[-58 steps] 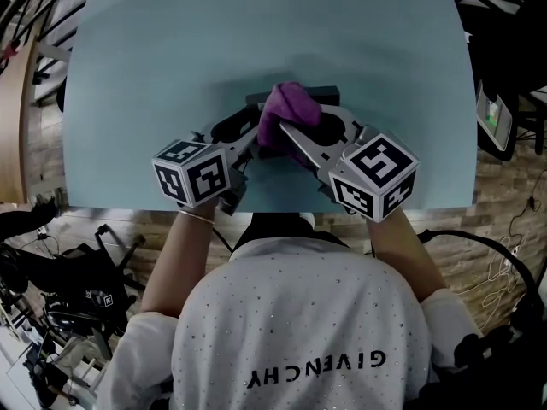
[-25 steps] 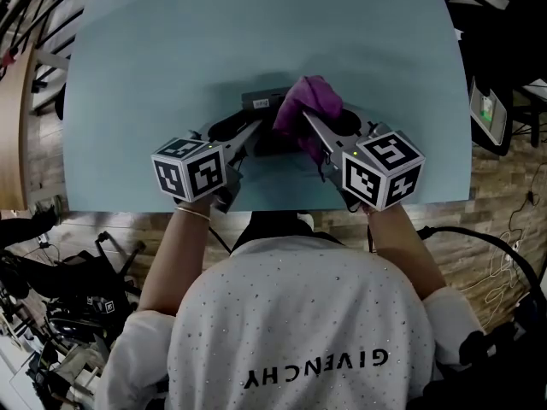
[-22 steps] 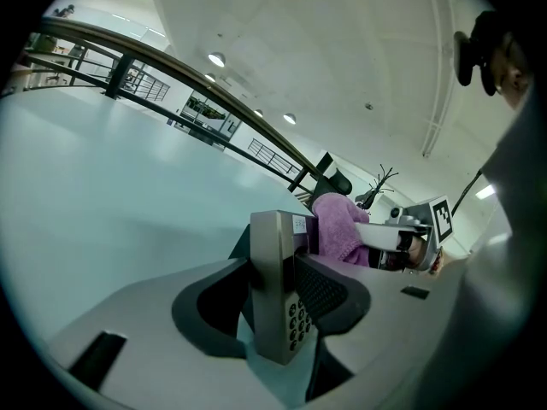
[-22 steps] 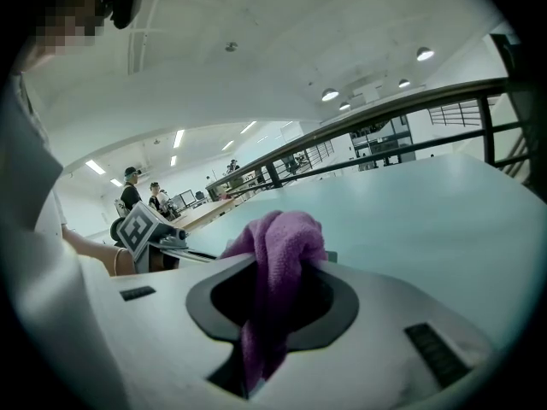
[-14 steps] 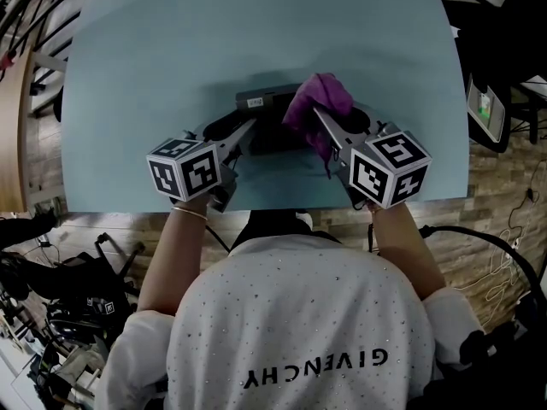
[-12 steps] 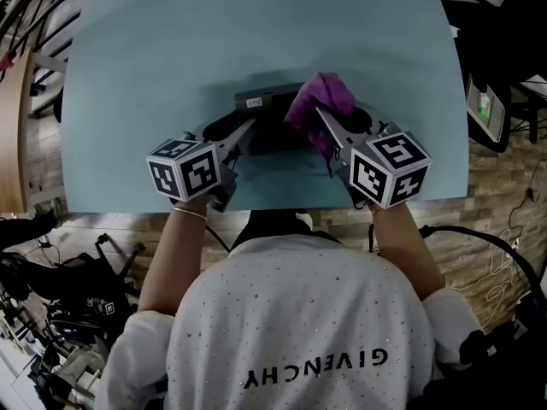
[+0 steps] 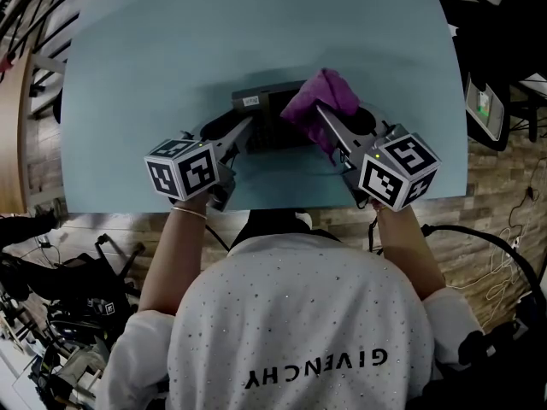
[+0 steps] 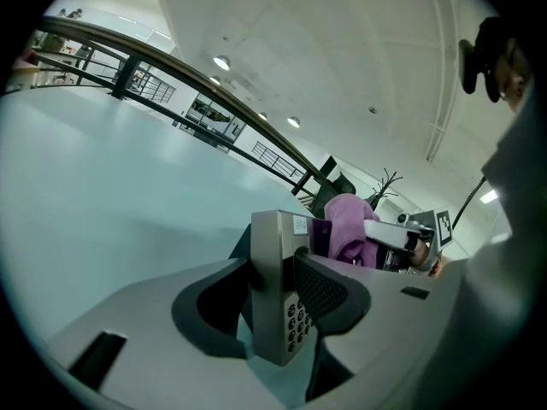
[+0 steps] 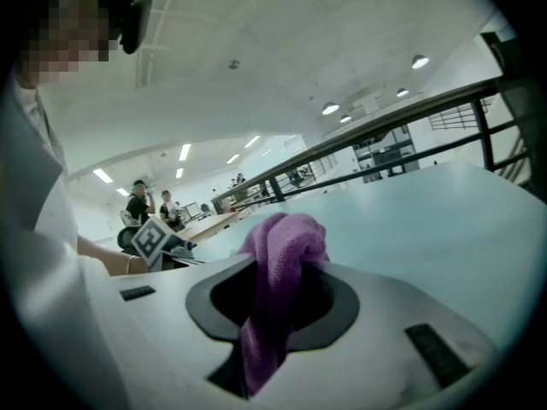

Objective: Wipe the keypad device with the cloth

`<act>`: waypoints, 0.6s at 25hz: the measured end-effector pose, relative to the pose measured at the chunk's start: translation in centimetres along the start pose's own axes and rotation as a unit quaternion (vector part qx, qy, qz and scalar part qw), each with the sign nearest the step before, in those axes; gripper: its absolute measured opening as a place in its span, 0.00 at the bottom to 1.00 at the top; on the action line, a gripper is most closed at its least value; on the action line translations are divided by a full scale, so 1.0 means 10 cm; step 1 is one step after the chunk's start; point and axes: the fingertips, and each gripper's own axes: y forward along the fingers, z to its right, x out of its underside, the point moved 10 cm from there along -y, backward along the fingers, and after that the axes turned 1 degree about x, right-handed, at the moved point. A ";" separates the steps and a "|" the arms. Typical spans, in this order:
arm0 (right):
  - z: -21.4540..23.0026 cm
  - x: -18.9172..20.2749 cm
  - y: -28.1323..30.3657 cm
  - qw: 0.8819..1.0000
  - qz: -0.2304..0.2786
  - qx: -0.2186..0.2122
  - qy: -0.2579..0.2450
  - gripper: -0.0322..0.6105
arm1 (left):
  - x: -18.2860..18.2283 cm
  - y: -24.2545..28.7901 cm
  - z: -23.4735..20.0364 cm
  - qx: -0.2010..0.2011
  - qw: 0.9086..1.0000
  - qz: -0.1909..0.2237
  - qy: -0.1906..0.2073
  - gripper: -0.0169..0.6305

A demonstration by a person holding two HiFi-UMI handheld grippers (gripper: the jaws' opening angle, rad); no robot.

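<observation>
On keypad device (image 7: 263, 103), cloth (image 7: 324, 93) shifted rightward (right tongs (image 7: 321, 118) gripping), left tongs (image 7: 247, 129) unmoved

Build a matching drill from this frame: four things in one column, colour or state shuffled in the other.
Things:
1. left gripper
2. right gripper
3. cloth
4. table

Colour or state:
a. light blue
b. shut on the cloth
c. purple
d. shut on the keypad device

Pairs: 1-d, 2-b, 3-c, 4-a
</observation>
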 end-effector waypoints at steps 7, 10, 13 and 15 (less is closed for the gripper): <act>-0.44 0.07 0.36 0.994 -0.040 -0.061 -0.078 0.17 | 0.02 0.00 0.01 -0.001 1.000 -0.001 0.000 0.29; -0.56 0.10 0.50 0.992 -0.054 -0.070 -0.092 0.17 | 0.01 -0.01 0.01 0.002 1.000 0.000 0.003 0.29; -0.56 0.14 0.58 0.991 -0.067 -0.058 -0.098 0.17 | 0.01 0.01 0.00 0.007 1.000 0.000 0.007 0.29; -0.53 0.18 0.58 0.993 -0.070 -0.051 -0.081 0.17 | 0.01 0.01 -0.01 0.009 1.000 -0.001 0.006 0.29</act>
